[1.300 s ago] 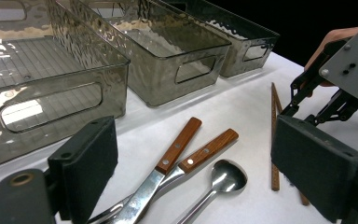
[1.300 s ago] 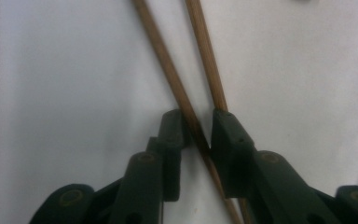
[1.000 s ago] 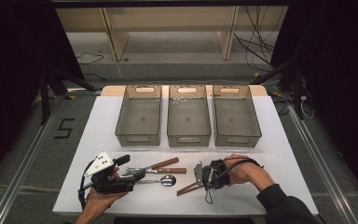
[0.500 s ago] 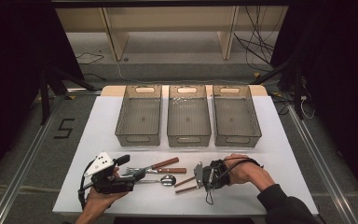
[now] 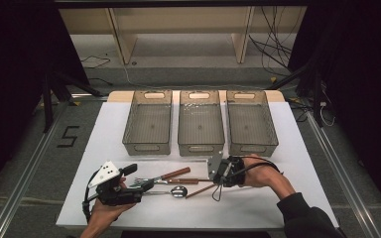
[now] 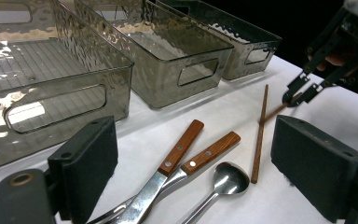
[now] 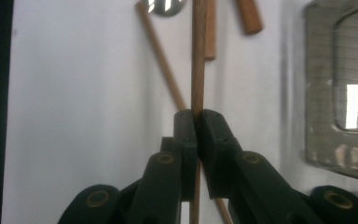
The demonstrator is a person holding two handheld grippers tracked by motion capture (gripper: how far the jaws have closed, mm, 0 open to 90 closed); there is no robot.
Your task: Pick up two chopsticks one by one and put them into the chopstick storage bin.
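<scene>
Chopstick (image 7: 198, 56) clamped in right tongs (image 7: 197, 116); top end cut off.

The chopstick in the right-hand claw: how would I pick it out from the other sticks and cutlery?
Start at the three grey bins across the white table; the cutlery lies just in front of them. The right gripper is shut on the held chopstick, a plain thin wooden stick. Its twin lies flat on the table, and the wooden-handled cutlery has metal ends.
</scene>
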